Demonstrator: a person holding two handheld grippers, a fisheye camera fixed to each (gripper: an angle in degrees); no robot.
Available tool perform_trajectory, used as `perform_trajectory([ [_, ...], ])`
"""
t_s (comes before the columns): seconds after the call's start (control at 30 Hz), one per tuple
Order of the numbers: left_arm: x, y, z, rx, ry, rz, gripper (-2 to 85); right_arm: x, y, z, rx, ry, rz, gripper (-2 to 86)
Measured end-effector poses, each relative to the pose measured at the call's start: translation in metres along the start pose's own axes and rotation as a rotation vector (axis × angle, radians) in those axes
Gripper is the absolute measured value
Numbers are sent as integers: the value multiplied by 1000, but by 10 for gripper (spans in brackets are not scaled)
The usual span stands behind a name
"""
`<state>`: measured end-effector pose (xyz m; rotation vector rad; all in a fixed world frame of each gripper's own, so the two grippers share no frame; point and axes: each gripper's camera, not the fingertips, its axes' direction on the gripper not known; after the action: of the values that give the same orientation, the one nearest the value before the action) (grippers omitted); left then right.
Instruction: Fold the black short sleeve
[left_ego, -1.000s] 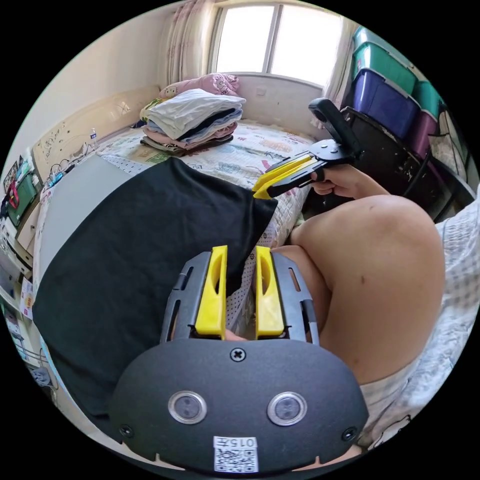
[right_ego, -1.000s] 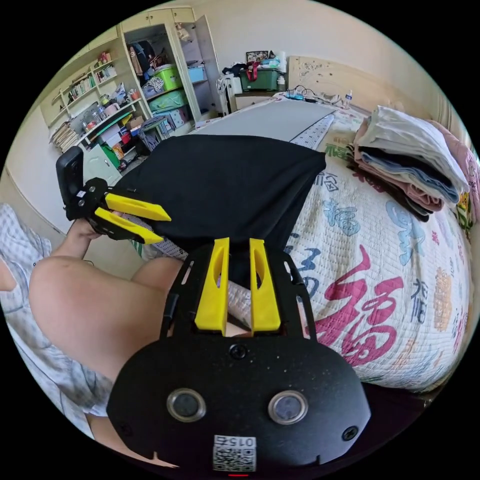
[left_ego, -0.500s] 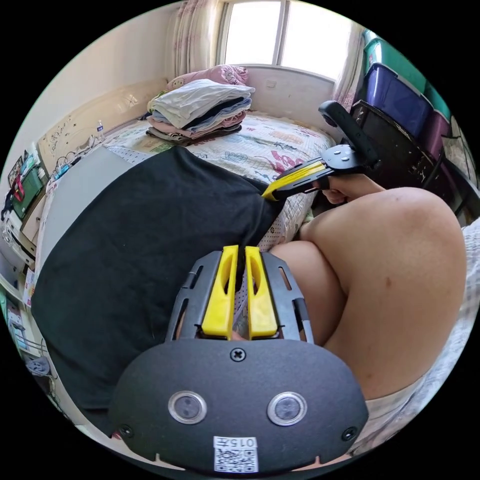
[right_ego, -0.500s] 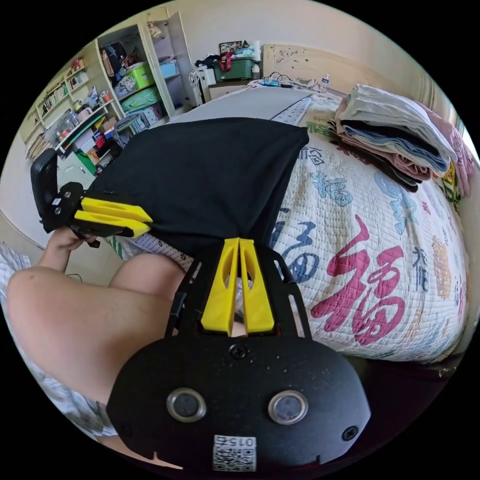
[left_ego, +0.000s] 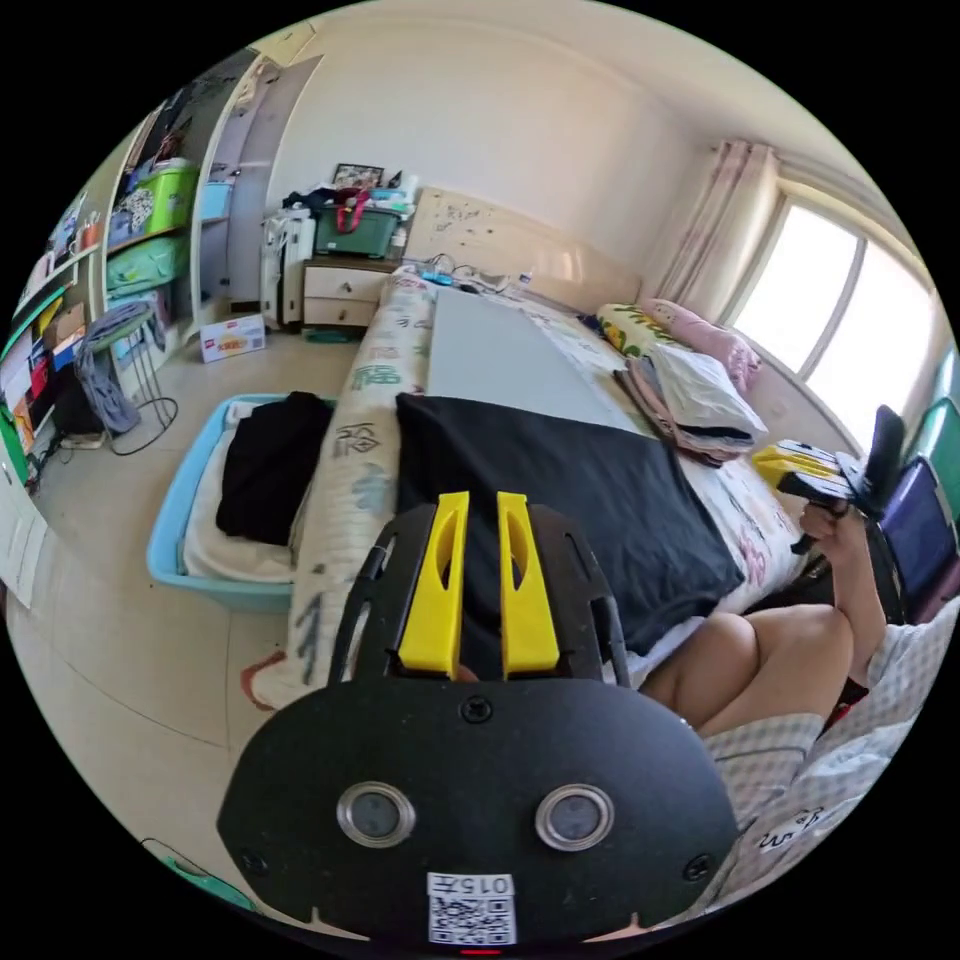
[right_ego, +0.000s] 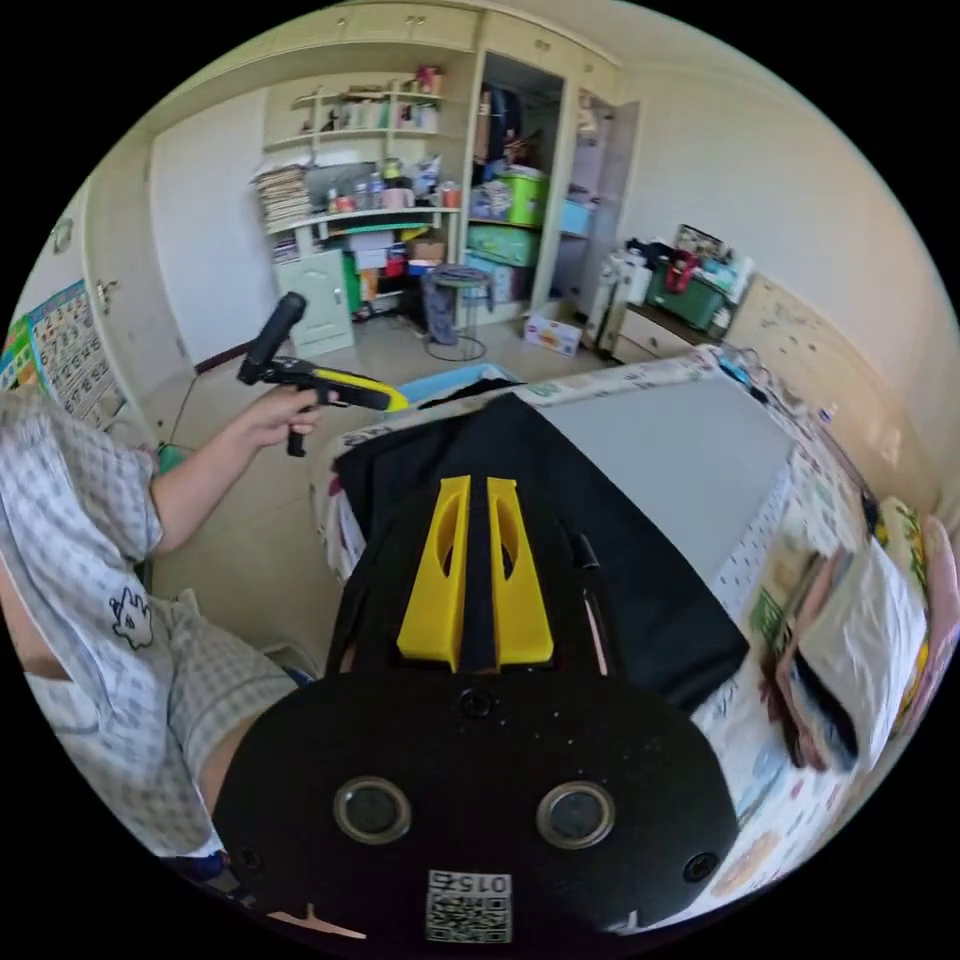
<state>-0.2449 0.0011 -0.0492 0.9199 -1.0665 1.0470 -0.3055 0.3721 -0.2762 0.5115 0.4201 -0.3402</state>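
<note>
Black short-sleeve shirt (left_ego: 590, 500) lies flat on the grey board (left_ego: 500, 360) on the quilted bed (left_ego: 350, 480). Left gripper (left_ego: 478, 500) jaws slightly apart, holding nothing. Right gripper (right_ego: 478, 485) jaws nearly together, empty, above the shirt.

Bed with a printed quilted cover (left_ego: 360, 400) is carrying a flat grey board (left_ego: 500, 360); a black short-sleeve shirt (left_ego: 580, 490) is lying spread across its near end. A stack of folded clothes (left_ego: 700, 400) is sitting beside, toward the window.
</note>
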Motion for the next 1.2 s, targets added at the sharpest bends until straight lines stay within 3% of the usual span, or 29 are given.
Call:
perform_trajectory([
  [0.13,-28,-57,16,-12,5,-14,80,-68,-105,66,-194,-140,-157,68],
  [0.23,-49,-93,44,-34,157,-93,86,-92,-138,103,-215,25,-137,85],
  [0.3,-59,-110,65,-79,189,-145,90,-93,-142,114,-186,147,-40,102],
  [0.37,-70,-125,85,-107,211,-214,96,-83,-132,116,-142,114,78,103],
  [0.47,-71,-140,104,-173,204,-221,96,-87,-135,132,-276,74,-28,86],
  [0.57,-62,-152,118,-262,122,-136,89,-87,-141,121,-240,87,-2,68],
  [0.87,-46,-165,102,-219,94,-9,27,-83,-163,76,-157,72,8,13],
  [1.03,-42,-159,106,-247,76,14,16,-73,-151,97,-248,-59,29,3],
  [1.2,-35,-152,108,-271,48,27,14,-73,-147,100,-250,-53,20,2],
])
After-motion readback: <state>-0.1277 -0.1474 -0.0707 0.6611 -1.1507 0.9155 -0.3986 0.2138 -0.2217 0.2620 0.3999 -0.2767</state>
